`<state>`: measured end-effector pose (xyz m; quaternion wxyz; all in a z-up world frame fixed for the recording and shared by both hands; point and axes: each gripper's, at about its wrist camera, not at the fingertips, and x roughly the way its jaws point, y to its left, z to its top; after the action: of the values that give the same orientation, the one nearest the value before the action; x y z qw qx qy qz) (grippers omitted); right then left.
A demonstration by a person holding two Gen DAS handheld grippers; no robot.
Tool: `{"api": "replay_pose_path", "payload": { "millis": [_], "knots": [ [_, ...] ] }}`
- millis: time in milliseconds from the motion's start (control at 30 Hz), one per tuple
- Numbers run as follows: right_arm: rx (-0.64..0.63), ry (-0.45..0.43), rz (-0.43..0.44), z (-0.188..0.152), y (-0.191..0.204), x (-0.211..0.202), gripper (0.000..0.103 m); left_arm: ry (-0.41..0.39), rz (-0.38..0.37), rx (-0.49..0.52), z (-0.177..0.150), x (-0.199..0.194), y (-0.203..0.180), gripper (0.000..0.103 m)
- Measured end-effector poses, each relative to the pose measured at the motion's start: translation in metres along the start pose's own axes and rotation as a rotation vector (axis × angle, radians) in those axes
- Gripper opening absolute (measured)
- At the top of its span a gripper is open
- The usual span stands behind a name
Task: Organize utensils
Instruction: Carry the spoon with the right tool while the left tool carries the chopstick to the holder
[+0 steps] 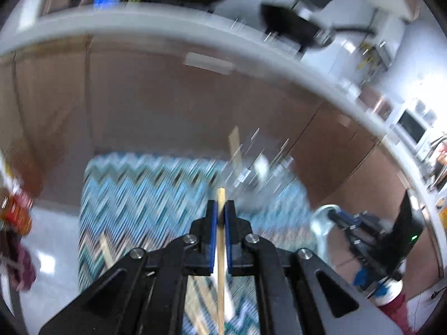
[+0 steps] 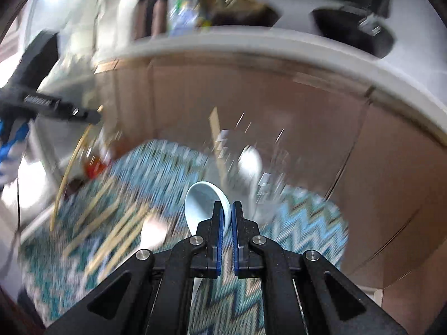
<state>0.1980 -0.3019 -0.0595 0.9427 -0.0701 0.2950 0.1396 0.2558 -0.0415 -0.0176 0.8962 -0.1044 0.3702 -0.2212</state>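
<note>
My left gripper (image 1: 220,209) is shut on a wooden chopstick (image 1: 220,265) that runs up between its blue pads and sticks out past the tips. My right gripper (image 2: 226,212) is shut on the rim of a pale blue ceramic spoon (image 2: 202,203); it also shows in the left wrist view (image 1: 321,220). Both hover over a blue zigzag mat (image 2: 301,223). Several loose wooden chopsticks (image 2: 111,223) and a white spoon (image 2: 152,231) lie on the mat to the left. A clear glass holder (image 2: 251,167) with a wooden stick and a white spoon stands at the mat's far edge. The frames are blurred.
A brown cardboard wall (image 1: 167,106) rises behind the mat, under a white counter edge (image 1: 139,25). A black pan (image 1: 293,28) sits on the counter. The other gripper shows at the left of the right wrist view (image 2: 42,100). Red items (image 1: 14,212) lie at the left.
</note>
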Motion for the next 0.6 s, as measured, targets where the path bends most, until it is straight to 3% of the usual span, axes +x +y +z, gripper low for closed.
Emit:
{"api": "replay_pose_path", "payload": {
  "millis": [167,267,400,600],
  "knots": [
    [0.077,-0.197,-0.116,0.052,-0.019,0.0,0.005,-0.218,-0.082,-0.015,0.049,-0.002,-0.037,0.005],
    [0.111,-0.296,-0.147,0.072,-0.029,0.009,0.005,-0.355,-0.093,-0.057,0.071,0.007,-0.048,0.005],
    [0.125,-0.372,-0.216,0.083,-0.035,0.034,0.006,-0.479,-0.03,-0.062,0.083,0.032,-0.061,0.005],
    [0.134,-0.42,-0.306,0.081,-0.043,0.076,0.006,-0.58,0.085,-0.044,0.084,0.082,-0.068,0.005]
  ]
}}
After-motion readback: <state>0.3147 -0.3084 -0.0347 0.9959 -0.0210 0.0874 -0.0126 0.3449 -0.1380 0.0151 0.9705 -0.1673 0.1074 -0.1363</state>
